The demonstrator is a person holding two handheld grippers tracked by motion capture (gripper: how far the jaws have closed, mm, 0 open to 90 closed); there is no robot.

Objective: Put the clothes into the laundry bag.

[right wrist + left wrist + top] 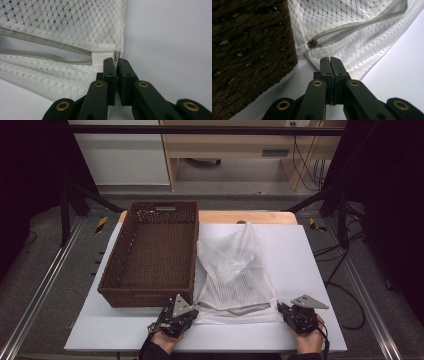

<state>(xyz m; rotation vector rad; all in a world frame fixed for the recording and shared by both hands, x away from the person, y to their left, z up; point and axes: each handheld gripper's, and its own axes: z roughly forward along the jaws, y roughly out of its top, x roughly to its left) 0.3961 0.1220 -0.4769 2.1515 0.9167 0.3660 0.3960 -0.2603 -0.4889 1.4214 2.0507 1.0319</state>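
The mesh bag [234, 275] lies flat at the centre of the tabletop [305, 265], its open zipper [240, 309] along the lower edge, handy to both hands. The left tongs [186, 316] are pinched together on the bag's lower-left corner; the right tongs [281, 309] clamp the lower-right corner hem. Two corner grips should keep the mouth stretched and the bag level for lifting. The basket [150, 255] sits just left, its wall touching the bag, so leftward room is tight; right of the bag the tabletop lies bare.
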